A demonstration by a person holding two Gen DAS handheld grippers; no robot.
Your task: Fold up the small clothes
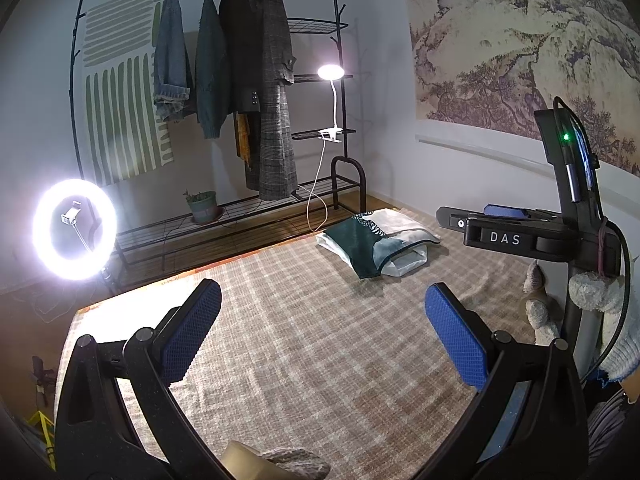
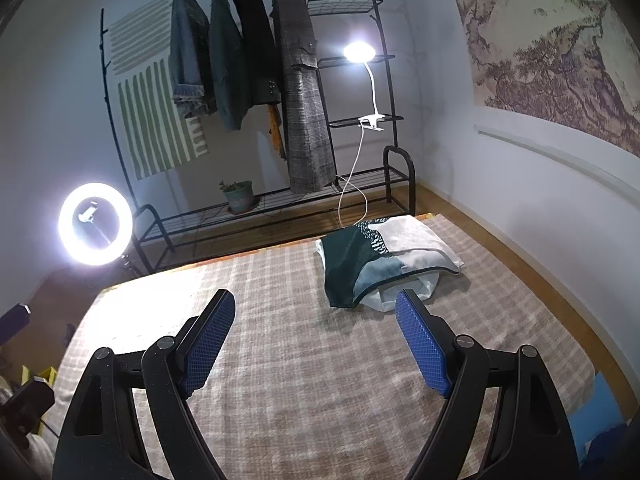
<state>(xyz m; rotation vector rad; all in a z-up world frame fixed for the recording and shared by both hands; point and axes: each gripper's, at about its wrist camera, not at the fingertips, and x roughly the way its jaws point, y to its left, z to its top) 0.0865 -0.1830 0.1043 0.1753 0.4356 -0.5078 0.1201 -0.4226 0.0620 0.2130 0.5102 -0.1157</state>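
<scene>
A folded garment (image 1: 376, 242), dark green, teal and white, lies on white cloth at the far right of the plaid-covered surface (image 1: 304, 344). It also shows in the right wrist view (image 2: 384, 258). My left gripper (image 1: 320, 332) is open and empty above the plaid cover, well short of the garment. My right gripper (image 2: 316, 340) is open and empty, its right finger (image 2: 424, 344) close to the garment's near edge. The right gripper body (image 1: 516, 236) shows in the left wrist view, right of the garment.
A black clothes rack (image 1: 240, 92) with hanging coats stands behind the surface. A ring light (image 1: 74, 228) glows at left and a clip lamp (image 1: 330, 72) on the rack. A potted plant (image 1: 202, 206) sits on the rack's low shelf. A gloved hand (image 1: 608, 320) is at right.
</scene>
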